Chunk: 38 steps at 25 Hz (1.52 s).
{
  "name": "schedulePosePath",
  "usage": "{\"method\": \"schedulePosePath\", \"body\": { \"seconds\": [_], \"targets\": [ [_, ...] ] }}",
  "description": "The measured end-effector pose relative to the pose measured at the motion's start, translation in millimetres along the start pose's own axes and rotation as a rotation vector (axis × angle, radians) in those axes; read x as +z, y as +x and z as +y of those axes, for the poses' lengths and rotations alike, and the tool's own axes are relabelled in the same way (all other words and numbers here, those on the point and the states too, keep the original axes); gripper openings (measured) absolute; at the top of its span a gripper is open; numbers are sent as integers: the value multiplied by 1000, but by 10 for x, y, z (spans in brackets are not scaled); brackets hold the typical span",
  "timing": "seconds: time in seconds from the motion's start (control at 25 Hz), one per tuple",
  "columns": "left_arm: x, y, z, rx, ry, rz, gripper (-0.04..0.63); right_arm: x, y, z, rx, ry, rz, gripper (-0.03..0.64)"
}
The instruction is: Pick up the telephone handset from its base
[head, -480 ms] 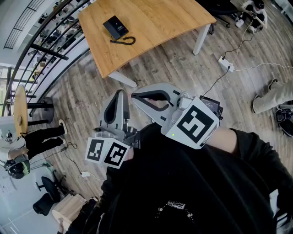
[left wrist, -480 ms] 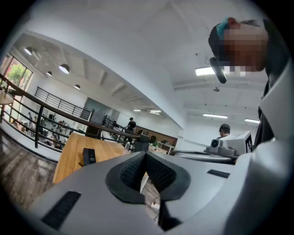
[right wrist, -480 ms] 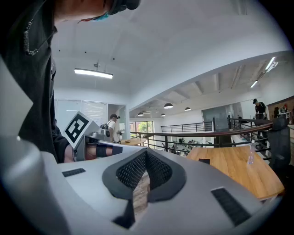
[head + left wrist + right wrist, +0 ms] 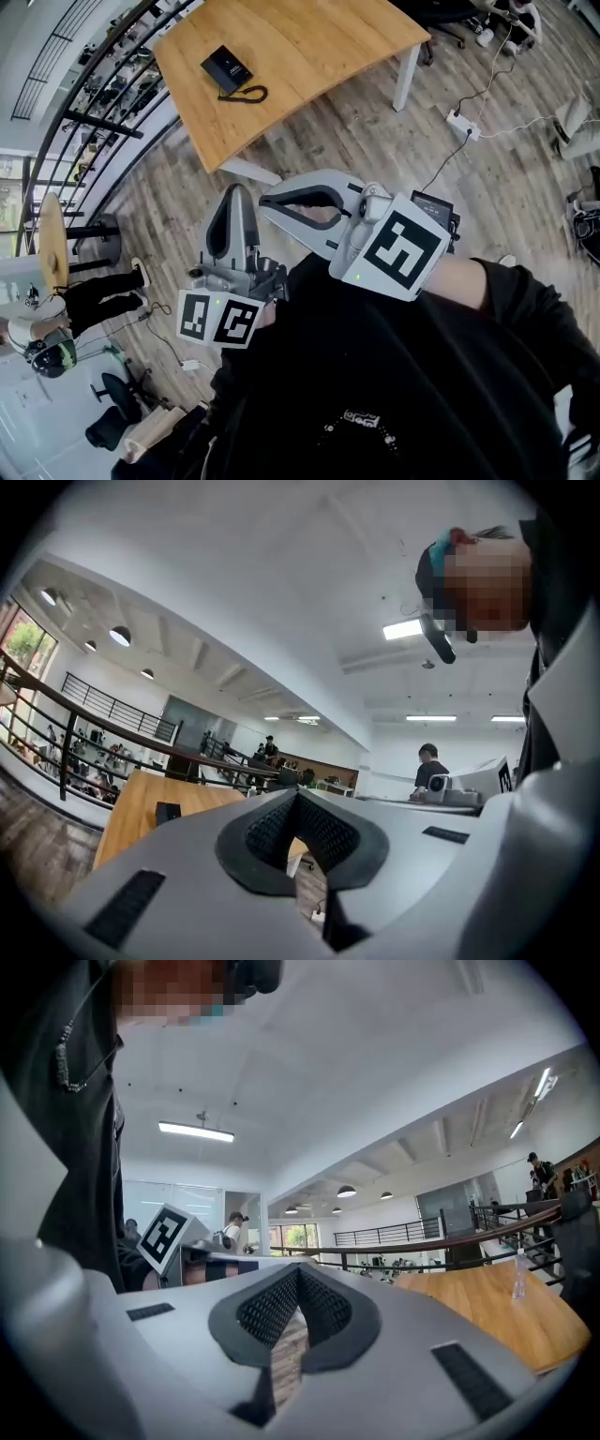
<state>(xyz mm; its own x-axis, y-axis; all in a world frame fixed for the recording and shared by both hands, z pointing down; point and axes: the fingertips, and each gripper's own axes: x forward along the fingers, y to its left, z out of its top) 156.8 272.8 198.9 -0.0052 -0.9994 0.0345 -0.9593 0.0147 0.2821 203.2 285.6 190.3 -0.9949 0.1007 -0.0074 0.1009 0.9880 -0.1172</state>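
Observation:
The black telephone (image 4: 226,67), handset on its base and coiled cord (image 4: 246,94) beside it, lies near the left edge of a wooden table (image 4: 319,42) far ahead of me. In the left gripper view it is a small dark block (image 4: 168,811) on the tabletop. Both grippers are held close to my chest, well short of the table. My left gripper (image 4: 235,193) is shut and holds nothing; its jaws meet tip to tip (image 4: 296,797). My right gripper (image 4: 266,200) lies beside it, also shut and holding nothing (image 4: 298,1274).
Wood-plank floor lies between me and the table. A power strip (image 4: 463,127) with cables trails on the floor at right. A railing (image 4: 89,103) runs along the left. People stand at lower left (image 4: 94,295). A bottle (image 4: 517,1274) stands on the table.
The head view has shifted slightly, so table and telephone sit a little further left and up. Both grippers keep the same pose, shut near my chest.

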Motion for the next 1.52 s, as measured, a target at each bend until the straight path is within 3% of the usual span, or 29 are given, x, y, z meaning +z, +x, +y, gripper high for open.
{"method": "schedulePosePath", "body": {
  "seconds": [0.4, 0.64, 1.24, 1.52],
  "targets": [
    [-108, 75, -64, 32, 31, 46, 6, -302, 27, -11, 56, 84, 122, 17],
    [-294, 92, 153, 72, -11, 94, 6, -429, 145, 28, 86, 93, 137, 17],
    [-190, 702, 405, -44, -35, 88, 6, -349, 309, -463, -15, 40, 143, 17],
    [-208, 884, 601, -68, -29, 125, 6, -374, 515, -623, -39, 42, 149, 17]
  ]
}}
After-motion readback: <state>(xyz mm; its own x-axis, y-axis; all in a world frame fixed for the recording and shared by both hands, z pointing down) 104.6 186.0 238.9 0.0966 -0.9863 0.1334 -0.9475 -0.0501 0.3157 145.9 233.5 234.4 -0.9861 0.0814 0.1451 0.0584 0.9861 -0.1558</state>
